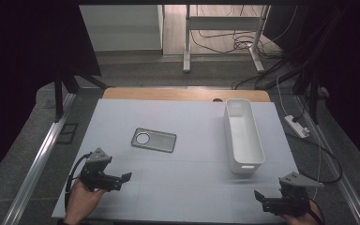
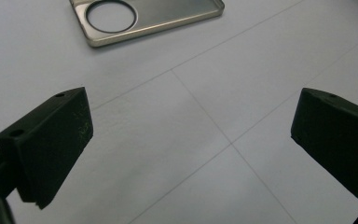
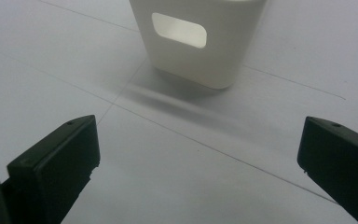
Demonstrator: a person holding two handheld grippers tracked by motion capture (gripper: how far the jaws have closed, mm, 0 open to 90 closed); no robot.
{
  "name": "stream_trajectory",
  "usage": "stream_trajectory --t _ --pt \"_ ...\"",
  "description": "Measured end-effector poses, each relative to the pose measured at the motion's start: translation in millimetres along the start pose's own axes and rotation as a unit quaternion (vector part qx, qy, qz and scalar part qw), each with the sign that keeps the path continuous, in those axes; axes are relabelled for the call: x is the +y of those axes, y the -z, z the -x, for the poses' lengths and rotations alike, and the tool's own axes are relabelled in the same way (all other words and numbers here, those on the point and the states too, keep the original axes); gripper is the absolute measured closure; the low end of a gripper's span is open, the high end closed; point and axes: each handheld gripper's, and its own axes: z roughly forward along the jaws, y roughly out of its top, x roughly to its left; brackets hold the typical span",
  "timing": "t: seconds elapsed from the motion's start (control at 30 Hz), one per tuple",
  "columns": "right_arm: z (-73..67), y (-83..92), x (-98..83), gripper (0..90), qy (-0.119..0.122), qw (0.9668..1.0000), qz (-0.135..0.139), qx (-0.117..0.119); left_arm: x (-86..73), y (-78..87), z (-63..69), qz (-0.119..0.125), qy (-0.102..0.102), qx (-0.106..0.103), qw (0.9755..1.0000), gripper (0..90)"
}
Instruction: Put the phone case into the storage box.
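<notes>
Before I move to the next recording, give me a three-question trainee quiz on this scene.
1. True or false: the white bin holds the metal plate.
2. Which gripper is nearer the metal plate: A) left gripper, B) right gripper?
3. What shape is the cut-out in the metal plate?

Key: 1 false, the plate lies flat on the table, apart from the bin. 2 A. 3 a circle.

Left gripper (image 1: 124, 179) and right gripper (image 1: 260, 197), each hand-held low, jaws spread wide, gripping nothing.
</notes>
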Motion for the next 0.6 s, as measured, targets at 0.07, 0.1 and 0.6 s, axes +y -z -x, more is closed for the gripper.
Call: stream_trajectory --t 0.07,0.1,0.6 --pt "-0.1 0.1 0.0 0.0 0.001 1.0 0.0 0.0 3.5 -2.6 -0.5 -0.001 -0.002 -0.005 1.0 0.0" --pt "0.0 0.0 0.0 0.0 0.001 1.0 0.0 0.0 5.9 -4.3 -0.7 -0.001 -0.003 -0.006 1.0 0.0" --pt "-0.8 -0.4 0.2 0.0 0.004 1.0 -0.001 0.002 30.7 -21.3 -4.7 -0.006 -0.013 -0.017 0.9998 0.0"
